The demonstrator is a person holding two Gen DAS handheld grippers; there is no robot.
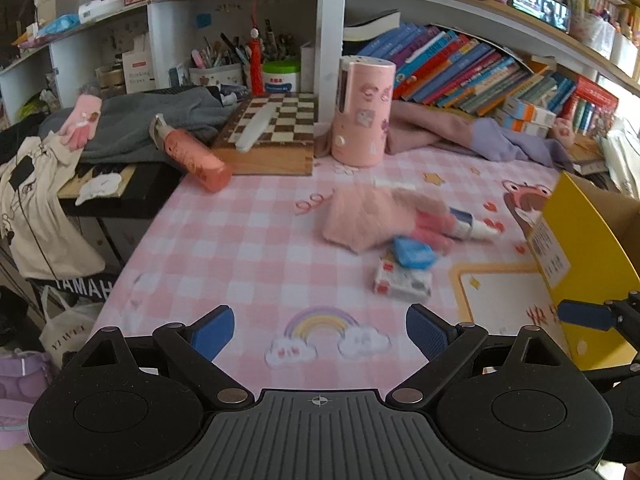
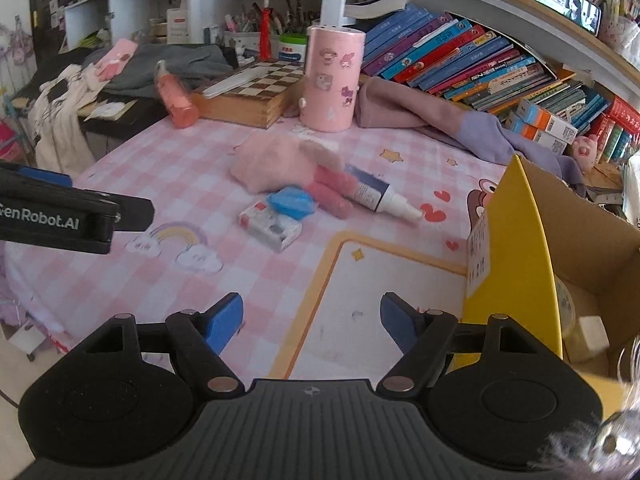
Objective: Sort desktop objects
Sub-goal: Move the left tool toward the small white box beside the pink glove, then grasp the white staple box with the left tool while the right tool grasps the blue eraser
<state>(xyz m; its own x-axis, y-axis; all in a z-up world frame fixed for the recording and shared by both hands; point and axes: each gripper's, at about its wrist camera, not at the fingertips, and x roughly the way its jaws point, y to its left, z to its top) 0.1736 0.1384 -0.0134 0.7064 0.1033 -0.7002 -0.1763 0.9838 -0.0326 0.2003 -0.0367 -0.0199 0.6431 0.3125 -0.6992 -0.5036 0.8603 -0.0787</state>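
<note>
Right now both tools, left tool (image 1: 320,332) and right tool (image 2: 311,322), hang empty with jaws apart above the worktop (image 2: 132,160). Ahead lie a pink glove (image 2: 280,168), blue packet (image 2: 291,203), small box (image 2: 269,227) and bottle (image 2: 380,196). Next: reach one, carry it to the carton (image 2: 516,240).

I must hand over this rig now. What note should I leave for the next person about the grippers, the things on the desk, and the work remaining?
Left gripper: open, empty, above the pink mat.
Right gripper: open, empty, near the yellow box.
Mid-mat pile: pink glove, blue packet, white carton, white tube.
Orange bottle lies by the chessboard; pink canister stands behind.
Done: the box holds a few items, unclear which.
Left: the pile remains to be sorted.
</note>
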